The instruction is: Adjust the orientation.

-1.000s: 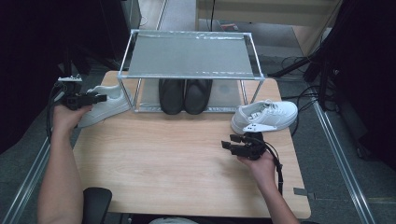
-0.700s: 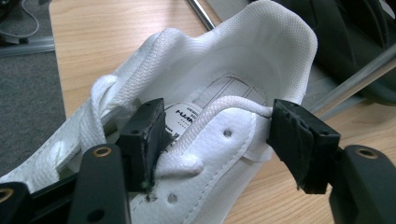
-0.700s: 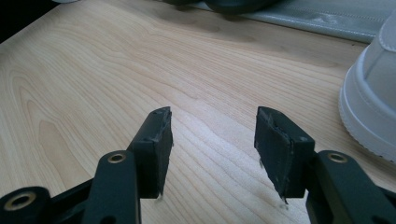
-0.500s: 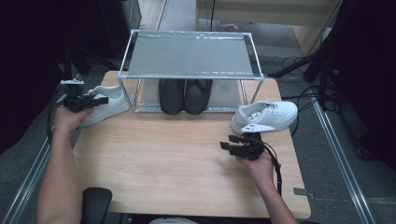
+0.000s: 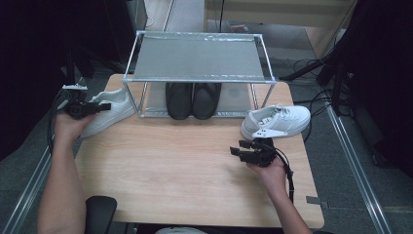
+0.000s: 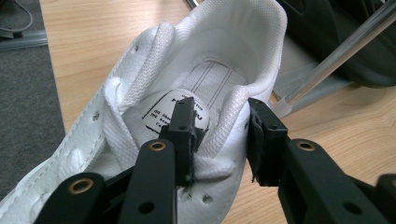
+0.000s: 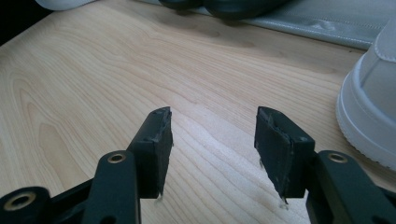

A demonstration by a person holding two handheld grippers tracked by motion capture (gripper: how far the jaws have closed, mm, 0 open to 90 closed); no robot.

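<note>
Left gripper point(image 6: 219, 140) spread over the collar of the left white sneaker point(image 6: 140, 140): one jaw down inside the shoe opening, over the printed insole label point(image 6: 161, 109), the other outside the padded side wall, the wall standing between them. Seemingly not yet pressed shut, though contact of the pads with the collar cannot be judged from the left gripper view. In the high view, same gripper point(image 5: 100, 108) at the table's left rear corner, held in the left hand point(image 5: 70, 126), resting at the heel end of that sneaker point(image 5: 109, 109).

Right gripper point(image 7: 212, 144) spread wide, nothing between the jaws, hovering over bare wooden table point(image 7: 93, 84). In the high view, sitting point(image 5: 238, 152) at the right front area in the right hand point(image 5: 270, 170), jaws pointing left, just in front of the right white sneaker point(image 5: 277, 121). That sneaker's toe edge point(image 7: 369, 116) near the right jaw, apart from it.

Further out: metal shoe rack point(image 5: 197, 58) at the back middle of the table, pair of black shoes point(image 5: 192, 100) side by side on its lower shelf, upper shelf bare. Left sneaker just beside the rack's left leg, right sneaker by its right front corner.
</note>
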